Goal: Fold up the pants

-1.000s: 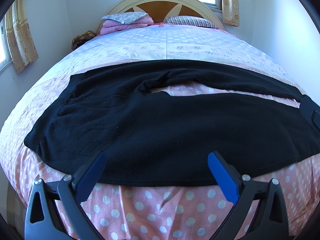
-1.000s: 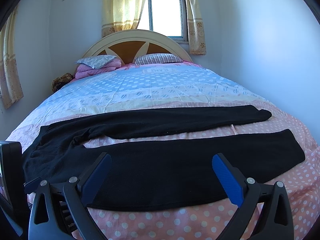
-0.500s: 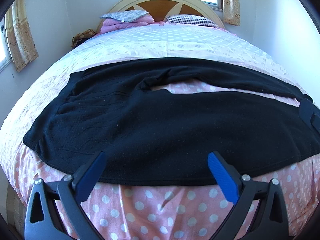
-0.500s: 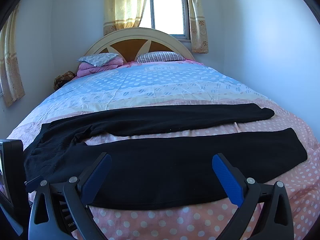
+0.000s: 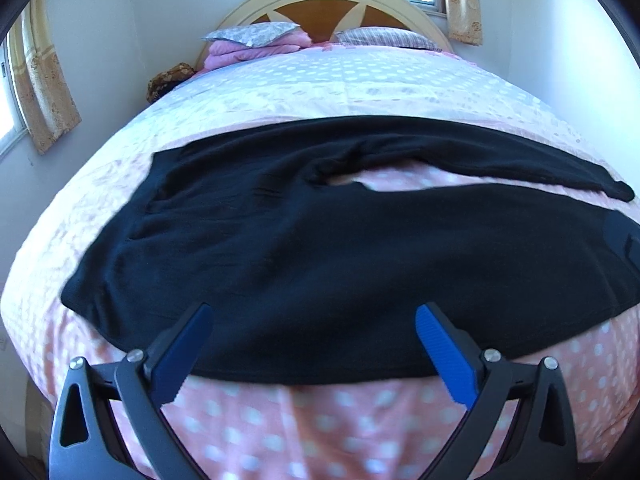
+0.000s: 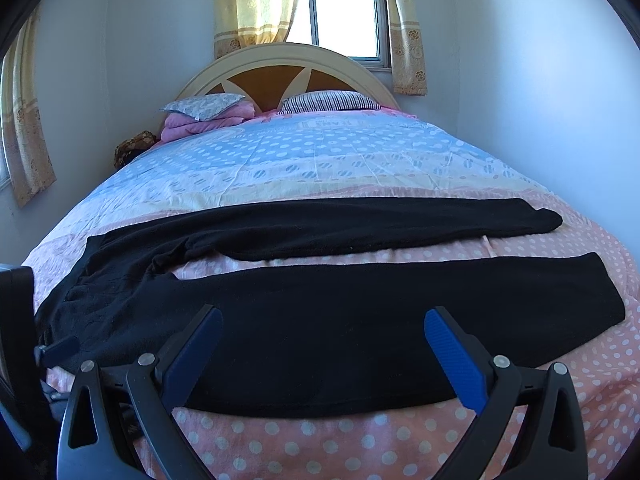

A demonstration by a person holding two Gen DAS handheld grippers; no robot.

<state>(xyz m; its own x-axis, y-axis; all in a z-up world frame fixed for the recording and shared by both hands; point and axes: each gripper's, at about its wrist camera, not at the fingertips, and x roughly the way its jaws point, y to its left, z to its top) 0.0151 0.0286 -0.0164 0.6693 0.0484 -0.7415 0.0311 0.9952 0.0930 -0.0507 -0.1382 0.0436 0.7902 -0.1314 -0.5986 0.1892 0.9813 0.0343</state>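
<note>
Black pants (image 6: 328, 320) are lying flat, legs apart, across the polka-dot bed (image 6: 320, 160); pillows (image 6: 328, 101) and folded pink bedding (image 6: 200, 122) are resting at its headboard.

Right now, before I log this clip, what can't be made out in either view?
- Black pants: near hem in the right wrist view is partly covered by the open right gripper.
- Pants' cuff end in the left wrist view: cut off at the right edge, behind a dark gripper part.
- Open left gripper: bedspread beneath is motion-blurred.
</note>
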